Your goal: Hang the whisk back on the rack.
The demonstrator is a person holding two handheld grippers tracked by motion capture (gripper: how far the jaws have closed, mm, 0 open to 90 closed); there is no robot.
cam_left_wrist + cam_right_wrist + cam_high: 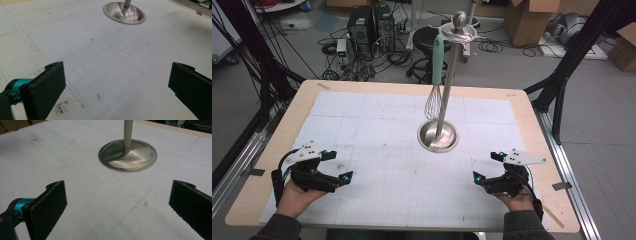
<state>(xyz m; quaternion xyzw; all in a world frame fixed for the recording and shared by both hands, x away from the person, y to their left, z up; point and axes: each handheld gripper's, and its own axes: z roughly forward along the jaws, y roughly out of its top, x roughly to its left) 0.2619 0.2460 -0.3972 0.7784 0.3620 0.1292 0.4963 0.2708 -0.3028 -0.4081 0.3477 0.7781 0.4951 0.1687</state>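
Left gripper (340, 165) and right gripper (488, 165) released, empty, flanking the stand (438, 135); whisk (435, 85) hangs vertical beside its pole, wires down.

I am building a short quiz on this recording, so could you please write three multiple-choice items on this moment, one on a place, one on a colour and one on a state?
1. Where is the whisk?
A. Lying flat on the mat
B. Hanging from the top of the metal stand
C. Held in the left gripper

2. What colour is the whisk's handle?
A. Pale teal
B. Red
C. Black

3. How do the two grippers stand?
A. Both shut on the stand
B. Left shut, right open
C. Both open, holding nothing

Answers:
1 B: in the high view the whisk hangs beside the pole, its wire head above the round base.
2 A: the handle shows pale teal against the floor behind it.
3 C: the left gripper and the right gripper each show fingers set wide apart, with bare white mat between them.
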